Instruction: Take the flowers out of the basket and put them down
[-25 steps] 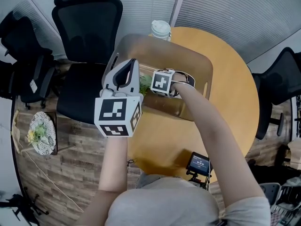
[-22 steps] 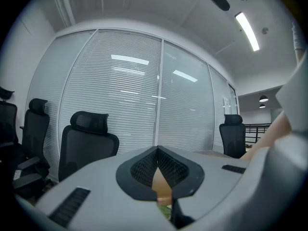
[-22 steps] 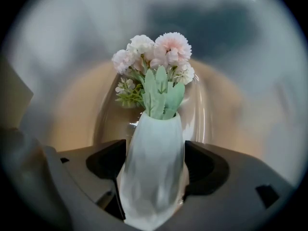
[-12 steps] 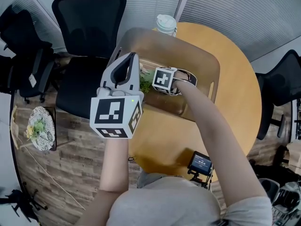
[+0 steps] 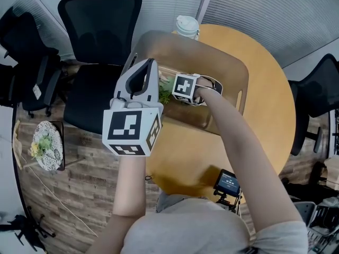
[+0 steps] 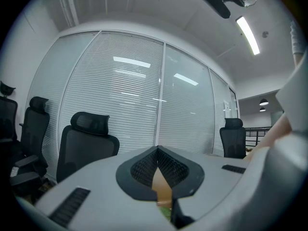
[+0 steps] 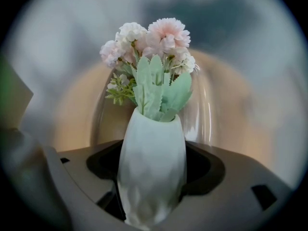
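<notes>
Tabletop (image 5: 265,89), round and wooden, is carrying the basket (image 5: 175,38) at its far left edge. Above the basket's left side, the left gripper (image 5: 150,62) is hovering with its jaws pressed together on nothing. The right gripper (image 7: 153,186) is reaching down inside the basket, pinching the white vase (image 7: 151,148), whose flowers (image 7: 151,47) are standing upright. Both grippers are sitting almost where they were a moment ago, so the lift-out is probably only just beginning.

The flowers (image 7: 149,40) are pale pink and white with soft green leaves, in a white faceted vase (image 7: 151,172). The basket (image 5: 212,62) is tan-brown, the table (image 5: 267,105) honey-yellow wood, the chair (image 5: 100,25) black.
</notes>
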